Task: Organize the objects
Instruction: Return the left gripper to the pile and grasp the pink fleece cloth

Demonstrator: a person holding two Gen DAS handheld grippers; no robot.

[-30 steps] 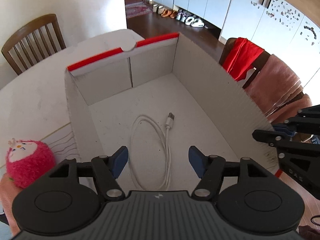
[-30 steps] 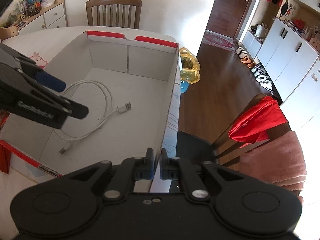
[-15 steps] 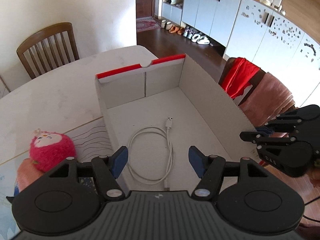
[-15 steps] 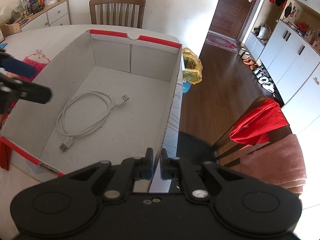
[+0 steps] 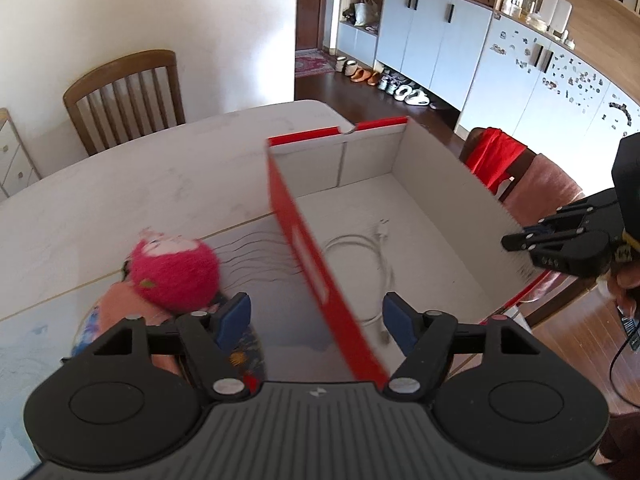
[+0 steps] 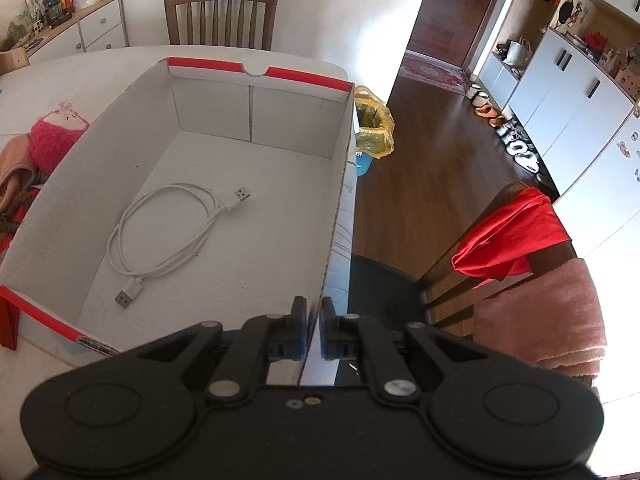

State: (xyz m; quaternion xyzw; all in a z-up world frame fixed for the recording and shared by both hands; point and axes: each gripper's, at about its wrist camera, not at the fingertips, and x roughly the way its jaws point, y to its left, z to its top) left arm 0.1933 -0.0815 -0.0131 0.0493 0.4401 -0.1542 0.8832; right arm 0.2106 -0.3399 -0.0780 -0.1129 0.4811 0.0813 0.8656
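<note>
White corrugated cardboard box with red outer faces [image 6: 256,128] sits on the pale table [image 5: 120,184]; coiled white USB cable [image 6: 160,236] already lies on its floor. Right gripper [image 6: 314,332] is pressed together, pinching the box's right wall at the near end, steadying it. Left gripper [image 5: 316,318] is spread, holding nothing, straddling the left wall. Fuzzy pink round plush toy [image 5: 174,272] rests on a peach cloth [image 5: 120,312], just left of the box, outside it. Step looks like: fetch next item. Next move: swing left, drop over the plush, close gently; it'll compress.
</note>
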